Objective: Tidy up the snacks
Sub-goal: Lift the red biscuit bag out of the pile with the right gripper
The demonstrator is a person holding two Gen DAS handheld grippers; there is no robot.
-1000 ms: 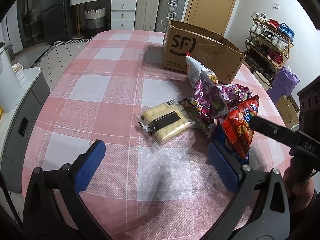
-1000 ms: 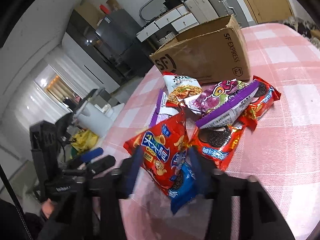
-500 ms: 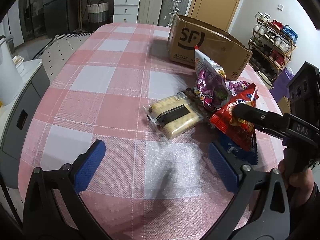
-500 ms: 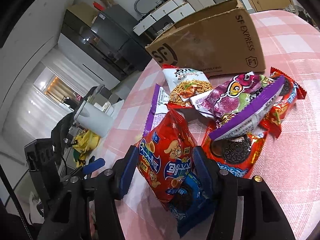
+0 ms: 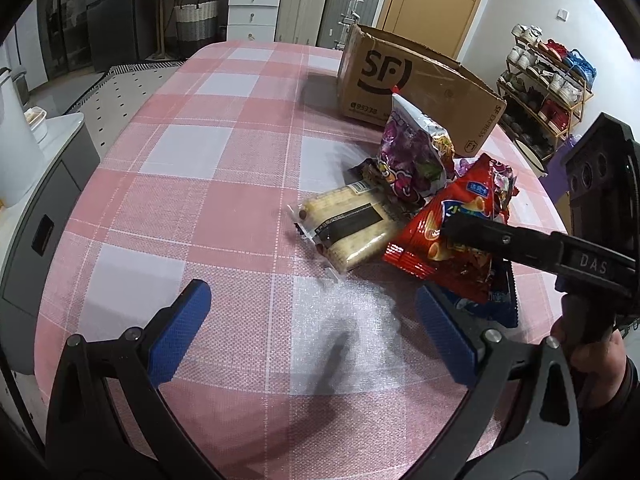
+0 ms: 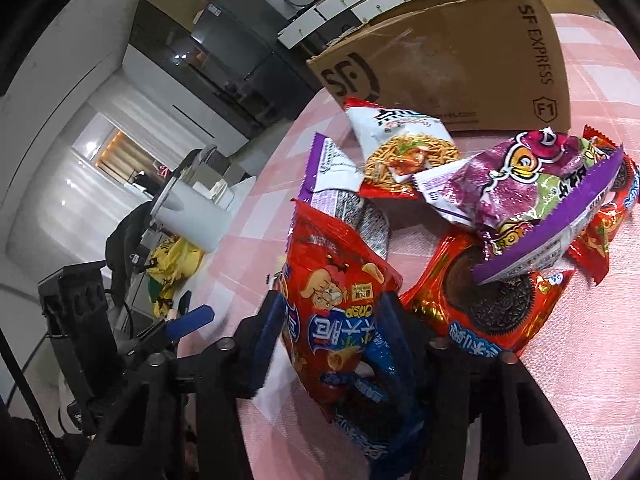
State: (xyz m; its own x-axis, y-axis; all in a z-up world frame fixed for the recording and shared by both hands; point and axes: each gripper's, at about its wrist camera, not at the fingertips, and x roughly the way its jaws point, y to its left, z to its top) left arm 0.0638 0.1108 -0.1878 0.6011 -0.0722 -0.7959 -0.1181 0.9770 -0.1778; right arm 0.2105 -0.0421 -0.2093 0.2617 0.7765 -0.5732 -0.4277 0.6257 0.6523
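A heap of snack packs lies on the pink checked table [image 5: 200, 160] in front of a cardboard box [image 5: 420, 80] [image 6: 460, 64]. My right gripper [image 6: 332, 308] is closing, its blue pads pressing both sides of a red chip bag [image 6: 332, 280] [image 5: 452, 220] that stands tilted. A blue cookie pack [image 6: 376, 364] sits under the bag between the same fingers. A clear biscuit pack [image 5: 348, 228] lies left of the heap, with a purple bag [image 5: 408, 164] behind it. My left gripper [image 5: 310, 300] hangs open over bare cloth near the biscuits, holding nothing.
A noodle snack bag [image 6: 404, 144], a purple bag [image 6: 532, 184] and a red cookie pack [image 6: 492, 300] lie beyond the right gripper. A grey cabinet with a white kettle [image 5: 12, 152] stands off the table's left edge. A shoe rack [image 5: 548, 80] is at the right.
The right gripper has pushed further in around the red chip bag and its jaws have narrowed onto it. The bag now stands more tilted. The left gripper has barely moved.
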